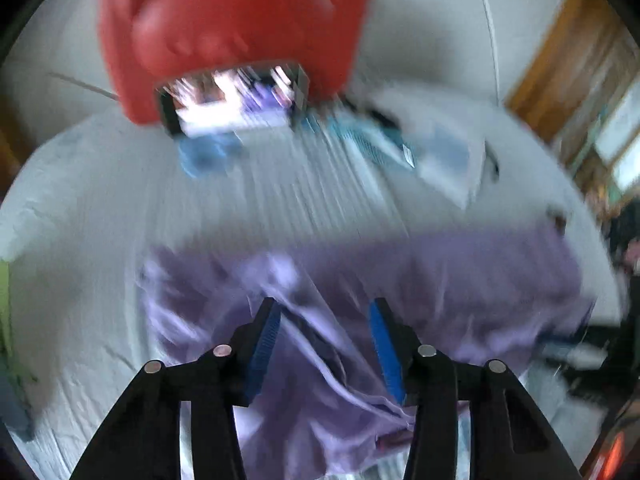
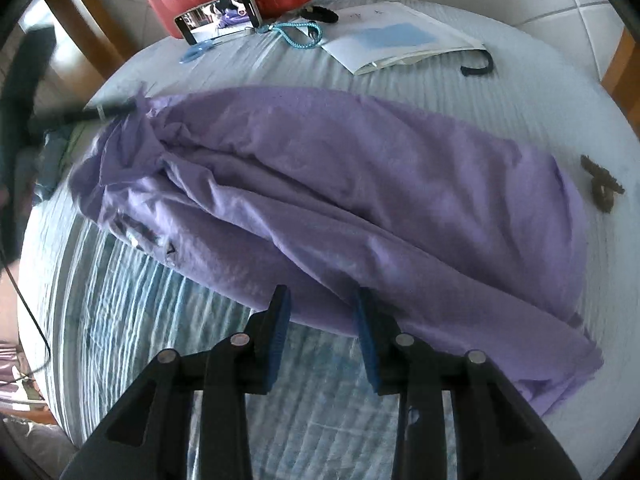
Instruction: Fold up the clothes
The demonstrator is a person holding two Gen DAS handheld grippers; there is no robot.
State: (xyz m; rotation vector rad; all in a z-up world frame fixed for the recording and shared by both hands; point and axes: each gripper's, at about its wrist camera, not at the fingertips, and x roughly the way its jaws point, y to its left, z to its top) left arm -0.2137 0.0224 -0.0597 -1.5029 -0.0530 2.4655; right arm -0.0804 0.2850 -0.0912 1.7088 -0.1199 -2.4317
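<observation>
Lying bunched and creased across the middle of the right wrist frame, the purple garment (image 2: 340, 184) is spread over the pale striped surface (image 2: 500, 92) with one long rumpled ridge running from upper left to lower right, so folding is judged barely begun: no neat crease or squared stack is seen. The right claw (image 2: 320, 312) is held with its blue pads apart at the cloth's lower edge, gripping nothing, while in the blurred left wrist frame the left claw (image 1: 324, 320) is likewise spread wide over the garment (image 1: 360, 280), empty.
</observation>
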